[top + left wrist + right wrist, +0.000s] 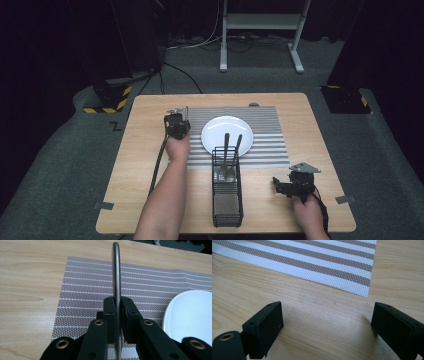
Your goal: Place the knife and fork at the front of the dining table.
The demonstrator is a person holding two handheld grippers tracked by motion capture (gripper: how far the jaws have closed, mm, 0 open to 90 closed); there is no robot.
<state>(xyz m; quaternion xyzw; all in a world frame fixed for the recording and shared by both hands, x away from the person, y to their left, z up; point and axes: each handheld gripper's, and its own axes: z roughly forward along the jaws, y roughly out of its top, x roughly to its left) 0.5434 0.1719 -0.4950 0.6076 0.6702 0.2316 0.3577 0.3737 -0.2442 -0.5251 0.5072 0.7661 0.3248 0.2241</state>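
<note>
My left gripper (179, 119) is over the left part of the striped placemat (270, 145), left of the white plate (226, 134). It is shut on a thin metal utensil (116, 277), seen edge on in the left gripper view, with its rounded end pointing away between the jaws; which kind of utensil it is I cannot tell. The plate (190, 315) lies to the right of that gripper (117, 303). My right gripper (281, 186) rests low near the table's front right, open, with bare wood between its fingers (265, 325). The placemat's corner (352, 277) lies just beyond it.
A black wire cutlery basket (227, 200) stands at the front centre of the wooden table (135, 165), holding two dark-handled utensils (230, 150) that lean toward the plate. Grey floor, cables and a white stand leg (223, 40) lie beyond the far edge.
</note>
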